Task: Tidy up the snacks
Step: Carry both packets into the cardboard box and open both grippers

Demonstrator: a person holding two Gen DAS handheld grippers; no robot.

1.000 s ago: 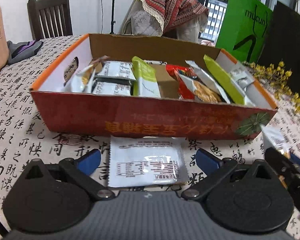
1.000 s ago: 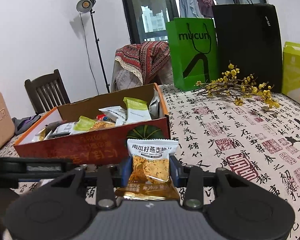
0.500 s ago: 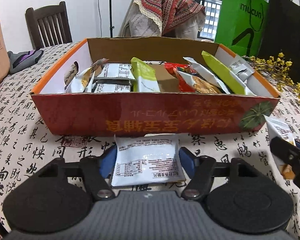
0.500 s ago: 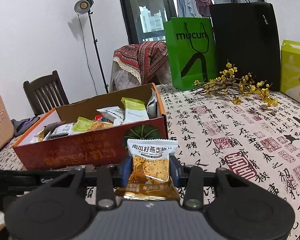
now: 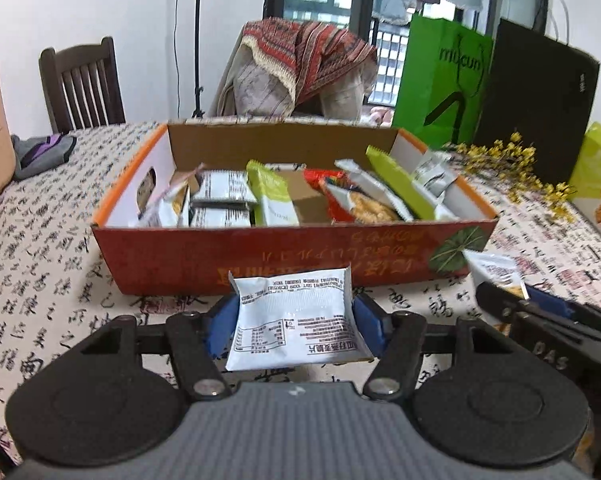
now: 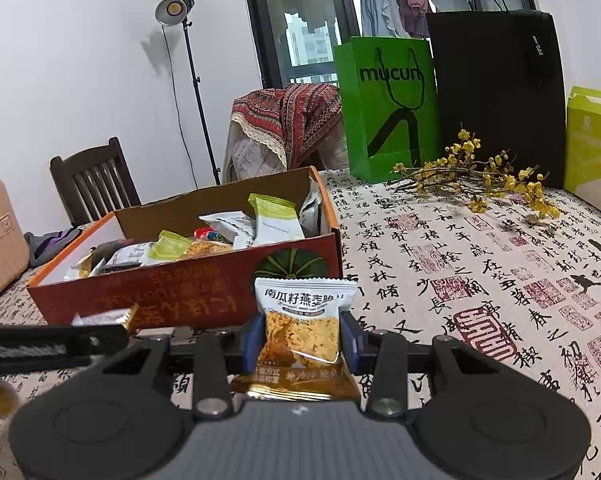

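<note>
Left tongs [image 5: 292, 322] have just closed on the flat white foil snack packet [image 5: 294, 320] and lifted it off the printed table [image 5: 40, 264], short of the open red cardboard box [image 5: 292, 256]. Right tongs [image 6: 300, 340] grip an orange-fronted snack packet [image 6: 302, 332]; both need boxing.

Each claw [image 5: 292, 322] is black with blue pads, silver screws, ribbed grey base.

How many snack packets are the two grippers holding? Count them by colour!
white packet: 1, in the left gripper
orange-and-gold packet: 1, in the right gripper
Total: 2
</note>
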